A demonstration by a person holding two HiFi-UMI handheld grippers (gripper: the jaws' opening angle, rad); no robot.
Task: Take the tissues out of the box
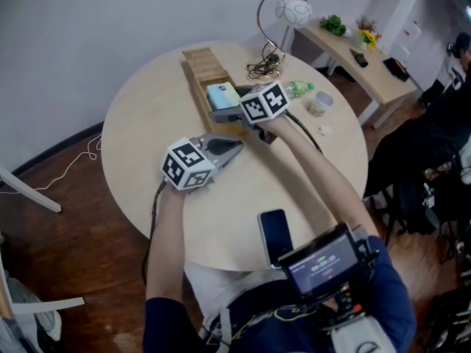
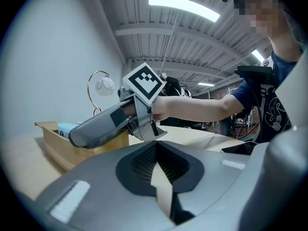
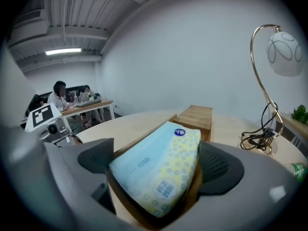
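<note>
In the head view the right gripper [image 1: 223, 109] covers the near end of the tissue pack [image 1: 221, 93] and box [image 1: 200, 65]. At the table's [image 1: 140, 138] near edge, a chest-mounted screen [image 1: 324, 259] overlaps 1 phone [image 1: 274, 232]. The pack's print is too small to read.

Bright even light from ceiling strip [image 2: 183, 7]; fisheye vignetting, soft foreground.

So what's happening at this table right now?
A person works at a round table with tongs in each hand. The right tongs are wide open around the pale blue tissue pack that lies in the long wooden box, one pad on each side and not squeezing it. The left tongs are shut and empty, low beside the box. The pack is still in the box.
</note>
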